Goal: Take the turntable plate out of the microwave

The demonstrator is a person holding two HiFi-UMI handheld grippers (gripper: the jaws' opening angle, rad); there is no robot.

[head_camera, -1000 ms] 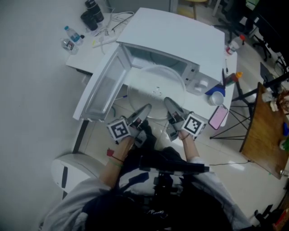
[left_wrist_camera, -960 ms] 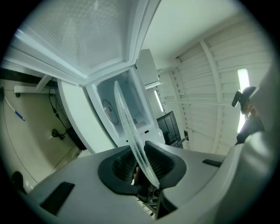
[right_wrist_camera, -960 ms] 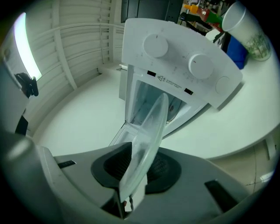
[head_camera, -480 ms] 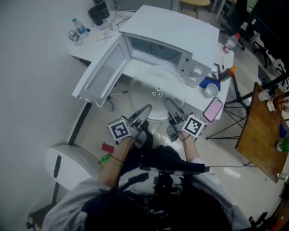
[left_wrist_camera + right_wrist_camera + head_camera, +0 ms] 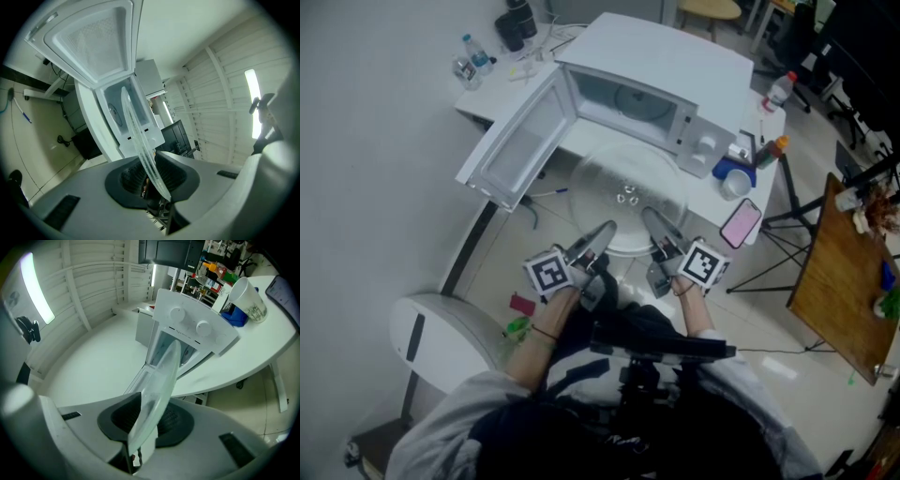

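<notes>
The glass turntable plate (image 5: 625,187) hangs level in the air just in front of the microwave (image 5: 656,66), fully outside its open cavity and beside its swung-out door (image 5: 517,142). The left gripper (image 5: 598,236) clamps the plate's rim on the side away from the microwave, jaws partly closed, dark pads pressing both faces of the glass. The right gripper (image 5: 656,227) grips the same rim likewise. A cup (image 5: 738,184) and a pink phone (image 5: 741,223) lie right of the microwave.

Head view steeply down from above, gripper views level, close behind the plate (image 5: 626,199) rim, all sharing the microwave (image 5: 675,54)
</notes>
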